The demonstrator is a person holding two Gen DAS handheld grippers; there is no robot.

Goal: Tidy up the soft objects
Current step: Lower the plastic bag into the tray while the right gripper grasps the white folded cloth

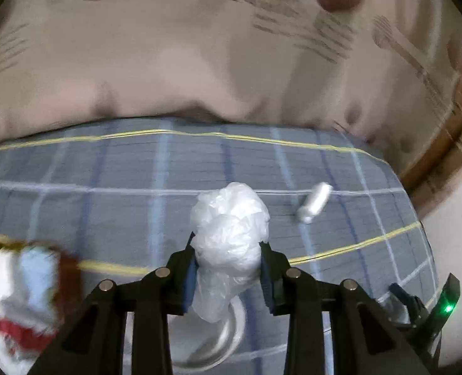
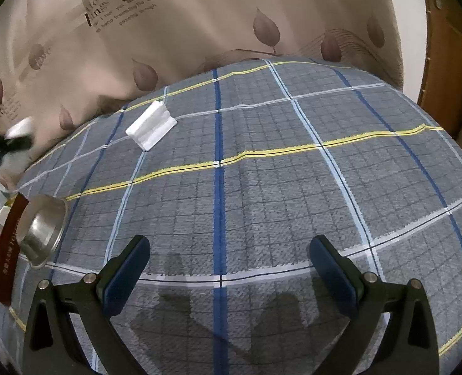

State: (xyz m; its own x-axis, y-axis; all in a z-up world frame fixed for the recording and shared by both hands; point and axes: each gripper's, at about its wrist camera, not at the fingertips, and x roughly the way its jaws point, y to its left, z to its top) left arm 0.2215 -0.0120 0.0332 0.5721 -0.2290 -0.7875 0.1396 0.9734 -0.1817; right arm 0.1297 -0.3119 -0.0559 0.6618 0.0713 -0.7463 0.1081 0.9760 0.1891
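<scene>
My left gripper [image 1: 229,247] is shut on a crumpled clear plastic bag [image 1: 231,218] and holds it above a steel bowl [image 1: 221,340] on the blue plaid cloth [image 1: 105,172]. A white foam piece [image 1: 315,201] lies on the cloth beyond it to the right; it also shows in the right wrist view [image 2: 151,126] at the far left. My right gripper [image 2: 229,250] is open and empty, low over the plaid cloth [image 2: 293,187]. The steel bowl [image 2: 43,231] also shows at the left of the right wrist view.
A brown box [image 1: 24,300] with white and red wrapped items stands at the left; its edge [image 2: 7,250] shows beside the bowl in the right wrist view. A beige leaf-print curtain [image 2: 199,31] hangs behind the table. A wooden door [image 2: 443,62] is at the right.
</scene>
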